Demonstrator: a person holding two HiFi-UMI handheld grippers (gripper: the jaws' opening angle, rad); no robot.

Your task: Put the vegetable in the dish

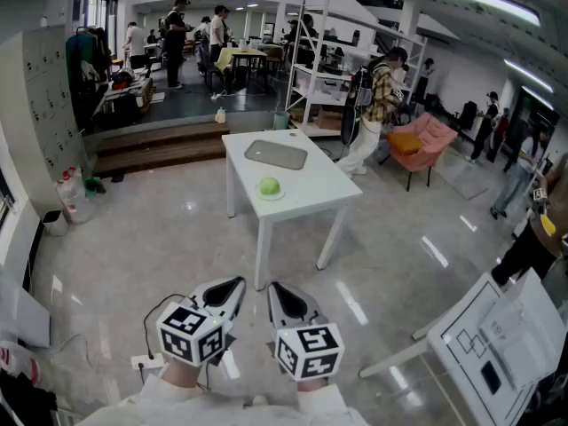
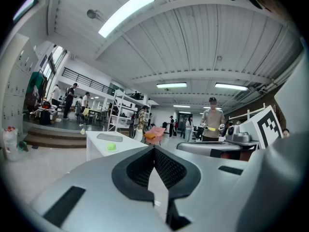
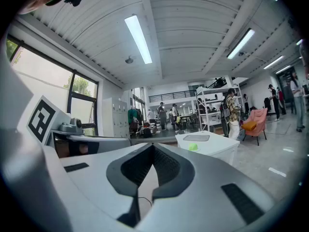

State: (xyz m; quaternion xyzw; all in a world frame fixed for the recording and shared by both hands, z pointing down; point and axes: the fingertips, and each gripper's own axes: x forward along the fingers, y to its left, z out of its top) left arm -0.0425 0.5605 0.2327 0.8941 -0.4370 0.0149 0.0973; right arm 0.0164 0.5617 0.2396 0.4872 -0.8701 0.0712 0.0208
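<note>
A round green vegetable (image 1: 269,186) lies near the front of a small white table (image 1: 328,185), well ahead of me. Behind it on the same table lies a flat grey dish (image 1: 276,154). Both grippers hang low over the floor, side by side and far short of the table. The left gripper (image 1: 235,284) is shut with nothing in it, and so is the right gripper (image 1: 277,288). In the left gripper view the jaws (image 2: 154,150) meet at the tip, with the vegetable (image 2: 111,147) and dish (image 2: 110,137) small beyond. The right gripper view shows shut jaws (image 3: 153,147), the vegetable (image 3: 193,147) and the dish (image 3: 196,137).
Shiny floor lies between me and the table, with a cable and power strip (image 1: 145,360) at my left. A tilted white board (image 1: 497,335) stands at the lower right. Behind the table are a white shelf rack (image 1: 324,69), a pink armchair (image 1: 424,140), steps (image 1: 160,145) and several people.
</note>
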